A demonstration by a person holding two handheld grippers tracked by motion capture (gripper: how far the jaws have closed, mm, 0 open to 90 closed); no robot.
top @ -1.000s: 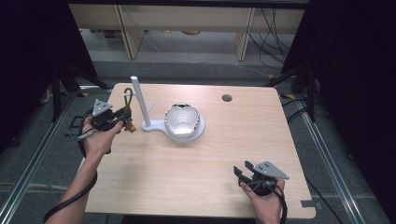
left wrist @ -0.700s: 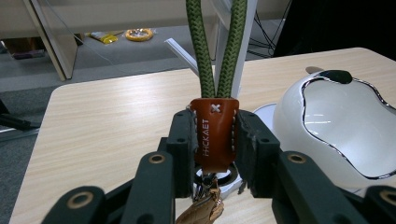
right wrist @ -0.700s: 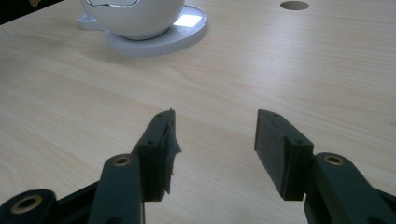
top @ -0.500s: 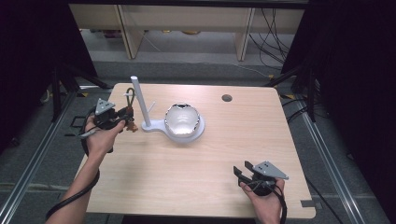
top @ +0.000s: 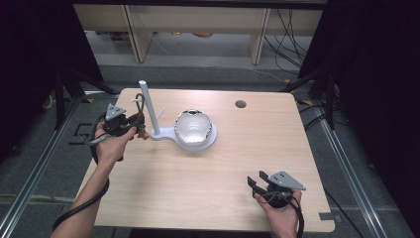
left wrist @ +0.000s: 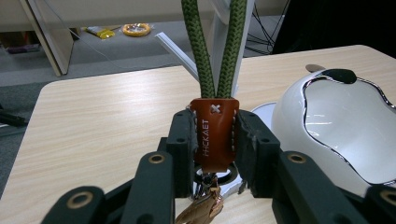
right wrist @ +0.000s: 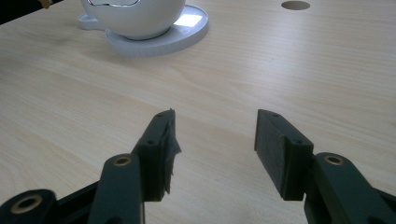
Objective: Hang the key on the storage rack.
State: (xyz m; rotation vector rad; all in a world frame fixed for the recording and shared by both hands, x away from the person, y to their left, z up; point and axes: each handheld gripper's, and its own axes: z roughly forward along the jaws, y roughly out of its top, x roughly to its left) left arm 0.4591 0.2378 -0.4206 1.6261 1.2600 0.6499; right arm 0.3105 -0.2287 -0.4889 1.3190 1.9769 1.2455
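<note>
In the high view the person's left forearm rises from the lower left of the frame toward the left edge of the tabletop [top: 163, 178], the hand wrapped around the left gripper [top: 130, 122], which points to the right, toward the white stand [top: 157, 134]. The left gripper view shows its jaws clamped on the brown leather tab [left wrist: 214, 133] of a keychain, pressing it from both sides at the centre of the frame. The keychain's green cord loop [left wrist: 215, 44] rises straight up from the tab toward the top edge, in front of the stand's white post, and a metal ring with a small brown piece hangs below the tab between the jaws. The stand's round base carries a glossy white bowl-shaped shell [top: 192, 127], which sits just right of the left gripper in the high view and at the right of the left gripper view. The right hand lies at the lower right of the high view, near the tabletop's front edge, holding the right gripper [top: 253, 183] pointed toward the left. In the right gripper view its jaws stand wide apart with bare wood between them, gripping nothing, and the stand's base shows at the top of the frame.
</note>
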